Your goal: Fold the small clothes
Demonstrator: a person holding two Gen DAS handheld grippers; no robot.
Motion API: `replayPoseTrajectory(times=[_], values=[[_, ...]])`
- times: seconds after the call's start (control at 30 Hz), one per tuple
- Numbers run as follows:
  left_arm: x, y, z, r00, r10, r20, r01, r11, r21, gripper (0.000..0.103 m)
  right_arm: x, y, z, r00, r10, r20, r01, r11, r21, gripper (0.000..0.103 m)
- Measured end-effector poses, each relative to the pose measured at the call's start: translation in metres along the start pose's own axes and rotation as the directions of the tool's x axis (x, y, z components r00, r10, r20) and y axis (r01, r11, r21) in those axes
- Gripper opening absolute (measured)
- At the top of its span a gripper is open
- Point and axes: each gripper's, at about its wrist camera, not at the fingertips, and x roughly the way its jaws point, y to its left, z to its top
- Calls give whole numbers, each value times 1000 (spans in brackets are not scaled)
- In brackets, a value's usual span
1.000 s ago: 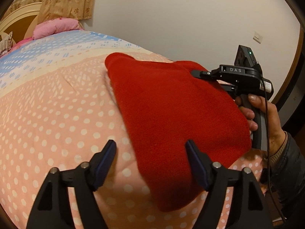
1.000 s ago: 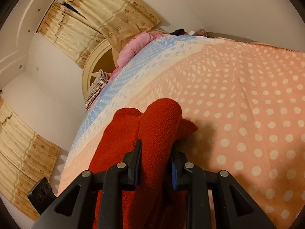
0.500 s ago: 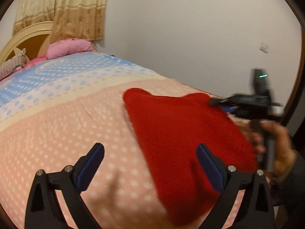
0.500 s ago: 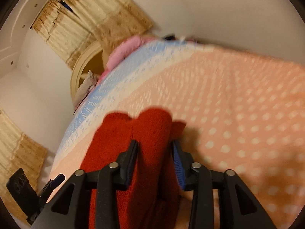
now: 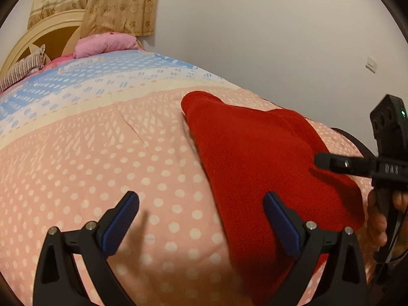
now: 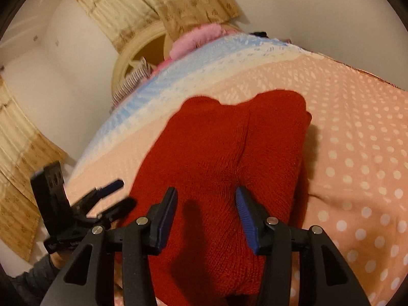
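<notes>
A folded red knit garment [image 5: 257,158] lies on the pink dotted bedspread [image 5: 102,158]. It also shows in the right wrist view [image 6: 219,158]. My left gripper [image 5: 201,219] is open and empty, held above the bed at the garment's near left edge. My right gripper [image 6: 205,215] is open just above the garment's near end, holding nothing. The right gripper also shows in the left wrist view [image 5: 331,164] at the garment's right side. The left gripper also shows in the right wrist view [image 6: 117,196] to the left.
Pink pillows [image 5: 107,44] and a striped pillow [image 5: 20,70] lie at the round headboard [image 5: 48,34]. Beige curtains [image 5: 119,2] hang behind. A white wall [image 5: 267,38] runs along the bed's far side.
My right gripper has opened and let go of the red garment, and pulled back a little. My left gripper has drawn back and lifted from the garment, still open.
</notes>
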Motion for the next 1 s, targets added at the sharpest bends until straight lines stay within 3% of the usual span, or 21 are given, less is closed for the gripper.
replayPoseTrajectory(times=[0.1, 0.2, 0.3, 0.5, 0.73, 1.0], values=[[-19, -4, -4, 1000, 2, 15, -3, 1000, 10, 101, -14, 0, -1, 1000, -6, 27, 4, 999, 53, 49], [-38, -6, -6, 999, -17, 46, 17, 1000, 1, 100, -42, 20, -6, 993, -85, 86, 84, 996, 5, 54], [-58, -11, -5, 996, -40, 77, 40, 999, 2, 101, -71, 37, -17, 973, -170, 155, 179, 983, -44, 62], [-83, -18, -1, 990, -54, 134, 54, 999, 7, 101, -108, 70, -33, 930, -255, 264, 296, 946, -129, 62], [-91, -18, -1, 987, -45, 157, 44, 999, 8, 101, -123, 93, -40, 914, -250, 320, 323, 926, -196, 62], [-94, -22, -2, 985, -34, 168, 34, 999, 8, 101, -124, 89, -44, 920, -234, 313, 298, 939, -174, 62]])
